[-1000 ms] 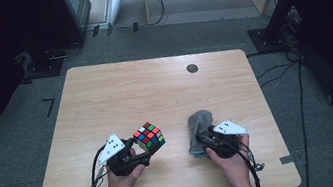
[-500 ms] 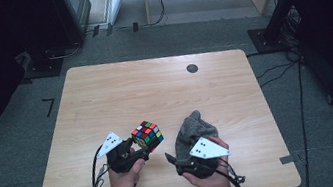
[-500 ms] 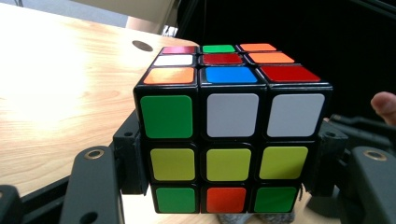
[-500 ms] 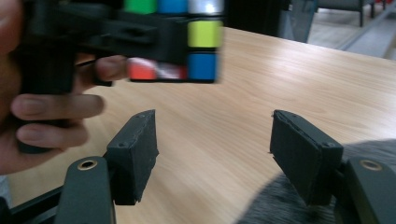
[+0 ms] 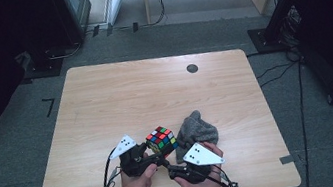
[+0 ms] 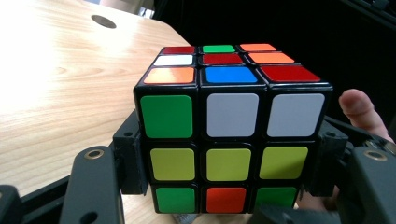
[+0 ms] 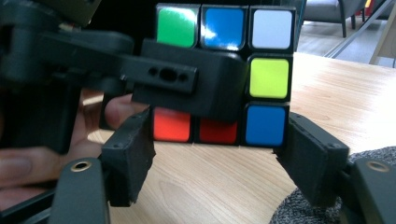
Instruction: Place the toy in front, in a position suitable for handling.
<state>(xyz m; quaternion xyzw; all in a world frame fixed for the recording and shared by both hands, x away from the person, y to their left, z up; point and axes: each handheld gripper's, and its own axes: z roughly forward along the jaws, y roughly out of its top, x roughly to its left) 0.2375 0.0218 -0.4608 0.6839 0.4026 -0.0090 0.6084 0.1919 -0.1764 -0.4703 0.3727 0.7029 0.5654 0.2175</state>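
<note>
Cube [image 5: 161, 140] is held up just above the table [image 5: 154, 90], near its front edge and about midway along it. It is clamped by the left gripper [image 5: 149, 153], whose jaws are pressed on two opposite sides of the lower rows, as is seen in the left gripper view [image 6: 232, 126].

The right gripper [image 5: 178, 165] is brought in low under the cube, and its jaws have just been opening. They are spread wide now, one at each bottom corner, and nothing is squeezed between them (no pad is seen touching the cube [image 7: 224, 74] yet).

A hard, light thing is what the cube looks like, made of stiff plastic. Its stickers are smooth and shiny, so slipping can be expected if it is gripped weakly. Its layers can be turned, so a twist may be caused by a grip on one row alone. It is best taken on two flat opposite faces, with pads laid square and not on the corners.

A soft grey cloth [image 5: 198, 130] is heaped just beside the cube, toward the right edge, and it should not be caught in the jaws.
</note>
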